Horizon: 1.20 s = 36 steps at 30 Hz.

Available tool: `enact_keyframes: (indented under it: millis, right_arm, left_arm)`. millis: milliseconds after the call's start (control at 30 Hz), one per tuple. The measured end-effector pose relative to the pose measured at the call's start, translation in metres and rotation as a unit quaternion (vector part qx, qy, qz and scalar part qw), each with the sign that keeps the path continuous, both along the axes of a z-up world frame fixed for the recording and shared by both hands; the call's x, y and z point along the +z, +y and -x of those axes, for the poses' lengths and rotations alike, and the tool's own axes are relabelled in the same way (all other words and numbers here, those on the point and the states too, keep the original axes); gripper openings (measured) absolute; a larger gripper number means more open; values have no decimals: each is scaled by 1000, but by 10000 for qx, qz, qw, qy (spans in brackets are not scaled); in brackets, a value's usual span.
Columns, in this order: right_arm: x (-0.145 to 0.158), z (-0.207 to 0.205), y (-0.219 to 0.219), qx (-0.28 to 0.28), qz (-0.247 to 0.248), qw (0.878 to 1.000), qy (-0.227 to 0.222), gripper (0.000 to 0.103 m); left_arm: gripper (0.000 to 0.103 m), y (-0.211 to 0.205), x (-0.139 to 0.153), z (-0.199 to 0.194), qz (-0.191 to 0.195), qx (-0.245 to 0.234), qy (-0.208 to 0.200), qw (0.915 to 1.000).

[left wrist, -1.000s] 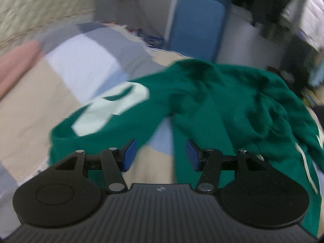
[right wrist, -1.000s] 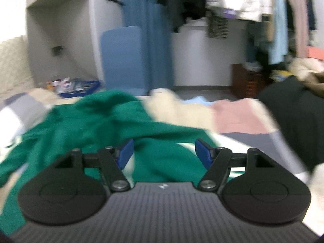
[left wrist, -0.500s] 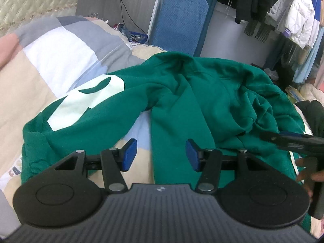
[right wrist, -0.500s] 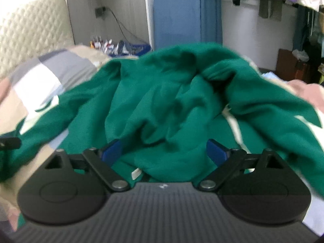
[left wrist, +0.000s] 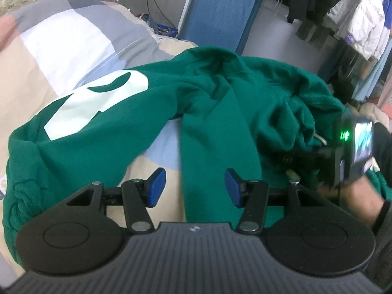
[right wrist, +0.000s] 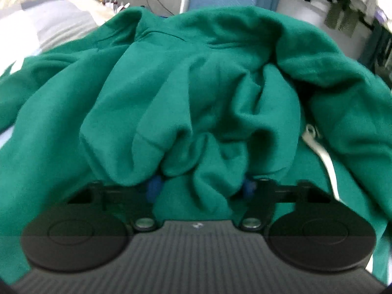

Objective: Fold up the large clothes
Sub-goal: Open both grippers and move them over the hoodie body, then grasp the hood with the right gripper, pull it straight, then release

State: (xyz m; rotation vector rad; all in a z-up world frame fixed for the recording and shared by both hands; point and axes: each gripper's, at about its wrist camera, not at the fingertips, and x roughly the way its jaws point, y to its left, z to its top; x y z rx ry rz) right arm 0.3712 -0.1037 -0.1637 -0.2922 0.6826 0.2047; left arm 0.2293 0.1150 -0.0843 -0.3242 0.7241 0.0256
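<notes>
A bed [left wrist: 49, 56] covered by a patchwork quilt of grey, white, beige and pale blue blocks carries the green sweatshirt [left wrist: 220, 112], which lies crumpled across it. In the left wrist view the garment spreads from the lower left edge up to the far right, one part bearing a large white printed shape [left wrist: 98, 103] whose character cannot be made out. A long green strip runs down toward the camera.

The left gripper [left wrist: 194, 186] hangs tilted downward just above the near edge of the sweatshirt. Its blue pads [left wrist: 156, 186] stand apart with nothing pressed between them; the green strip passes beneath the gap, nearer the right pad, and bare quilt shows under the left one.

The right gripper [right wrist: 199, 187] is pushed into the bunched middle of the sweatshirt, angled downward. Folds of green cloth fill the space between its blue pads [right wrist: 154, 186], which are half buried, and its jaws are closing on that bunch. Whether the pads already press the cloth cannot be told from this blurred view. A white drawstring [right wrist: 318, 147] trails just to the right of it.

In the left wrist view the right hand [left wrist: 362, 196] grasps its gripper at the far right edge, a green light [left wrist: 344, 136] glowing on the device.
</notes>
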Motion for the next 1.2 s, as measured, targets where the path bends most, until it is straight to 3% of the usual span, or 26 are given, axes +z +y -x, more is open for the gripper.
enact_keyframes:
  millis: [33, 100, 267, 433, 533, 600, 700, 833, 967, 1100, 1167, 1200]
  right_arm:
    - [6, -3, 2, -38, 73, 9999, -85, 28]
    - [25, -14, 2, -38, 3, 9997, -237, 25]
    - [93, -62, 11, 65, 176, 9956, -920, 22]
    - [162, -152, 20, -303, 56, 9900, -1373, 21]
    - [191, -209, 24, -648, -272, 9838, -1648, 21]
    - [197, -239, 26, -747, -427, 9804, -1770, 21]
    - [184, -274, 36, -782, -387, 9777, -1909, 21]
    - [127, -319, 41, -862, -300, 9804, -1744, 21]
    - [70, -349, 33, -1020, -267, 9854, -1337, 22]
    - [33, -348, 17, -1139, -637, 9833, -1268, 26]
    - [30, -345, 13, -1118, -813, 9819, -1292, 29]
    - [32, -342, 10, -1070, -914, 9814, -1303, 38]
  left_arm:
    - [59, -1, -2, -1, 23, 7, 60, 10000]
    - [59, -1, -5, -5, 120, 26, 127, 9998]
    - [59, -2, -13, -19, 77, 15, 156, 9998]
    - [59, -5, -35, -49, 214, -78, 270, 9994]
    - [59, -5, -48, -69, 496, -230, 88, 9985]
    - [59, -7, -57, -81, 429, -204, -89, 9988]
    - [59, -2, -69, -99, 495, -189, -203, 9984]
    - [59, 7, -80, -113, 802, -109, -244, 9964]
    - [59, 4, -83, -116, 848, -108, -329, 9958]
    - [60, -5, -81, -111, 630, -257, -356, 9970]
    - [61, -2, -82, -109, 710, -276, -393, 9963]
    - [61, 1, -83, -111, 772, -253, -403, 9959]
